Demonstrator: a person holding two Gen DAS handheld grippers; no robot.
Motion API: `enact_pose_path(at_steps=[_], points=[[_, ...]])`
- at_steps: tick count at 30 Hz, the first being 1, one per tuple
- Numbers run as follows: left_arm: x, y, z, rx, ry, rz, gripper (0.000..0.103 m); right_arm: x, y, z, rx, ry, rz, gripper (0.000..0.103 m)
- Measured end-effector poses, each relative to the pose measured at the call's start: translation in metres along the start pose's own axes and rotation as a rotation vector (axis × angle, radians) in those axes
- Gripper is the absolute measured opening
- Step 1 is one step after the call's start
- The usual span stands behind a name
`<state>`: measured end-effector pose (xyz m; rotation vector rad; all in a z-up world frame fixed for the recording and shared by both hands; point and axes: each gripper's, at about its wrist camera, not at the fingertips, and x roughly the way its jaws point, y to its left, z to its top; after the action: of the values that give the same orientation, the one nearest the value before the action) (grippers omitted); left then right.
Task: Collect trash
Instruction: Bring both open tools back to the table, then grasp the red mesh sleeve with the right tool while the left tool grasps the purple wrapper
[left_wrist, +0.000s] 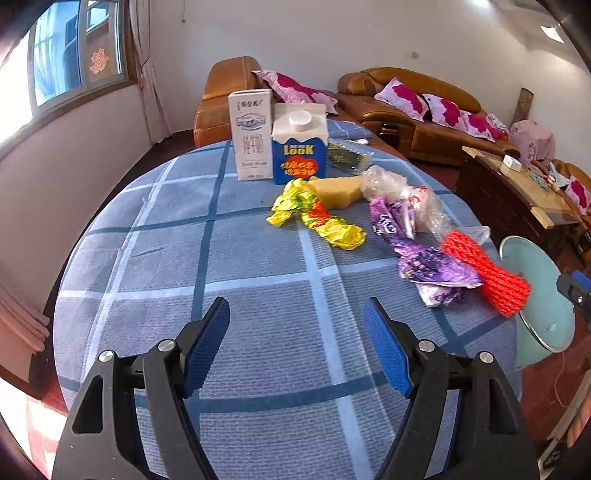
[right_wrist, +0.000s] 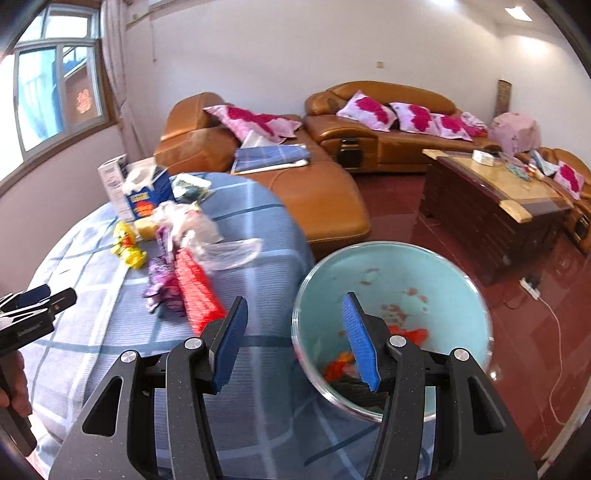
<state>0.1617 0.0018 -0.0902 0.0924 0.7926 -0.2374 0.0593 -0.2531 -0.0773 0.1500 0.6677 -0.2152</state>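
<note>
A: Grippers?
B: Left gripper (left_wrist: 297, 314) jaws apart, empty, over blue checked tablecloth (left_wrist: 258, 280). Right gripper (right_wrist: 295, 306) also apart, nothing btwn.
A: Trash?
B: Crumpled yellow foil wrapper (left_wrist: 317, 216) at 12 o'clock from left; purple wrapper (left_wrist: 424, 258), red mesh net (left_wrist: 487, 273) approx 2. Pale teal bin (right_wrist: 436, 273) at 1 from right.

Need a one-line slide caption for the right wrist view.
Open right gripper above the bin beside the trash-strewn table.

Cartons (left_wrist: 277, 136) at table's (left_wrist: 258, 332) far edge; wrappers (left_wrist: 317, 214) before them; bin (right_wrist: 399, 280) right of table.
</note>
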Motion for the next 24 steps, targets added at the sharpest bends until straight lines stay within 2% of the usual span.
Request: enact_pose_path(at_steps=[11, 19, 22, 24], points=[[0.013, 0.012, 0.003, -0.009, 0.014, 0.031, 0.073, 0.03, 0.052, 0.01, -0.137, 0.034, 0.097, 0.053], [0.021, 0.009, 0.007, -0.005, 0.029, 0.029, 0.073, 0.059, 0.06, 0.009, -0.178, 0.096, 0.125, 0.053], [0.023, 0.005, 0.009, 0.004, 0.03, 0.031, 0.074, 0.067, 0.061, 0.005, -0.192, 0.124, 0.124, 0.045], [0.025, 0.003, 0.01, 0.004, 0.035, 0.027, 0.073, 0.071, 0.06, 0.003, -0.188, 0.145, 0.137, 0.028]])
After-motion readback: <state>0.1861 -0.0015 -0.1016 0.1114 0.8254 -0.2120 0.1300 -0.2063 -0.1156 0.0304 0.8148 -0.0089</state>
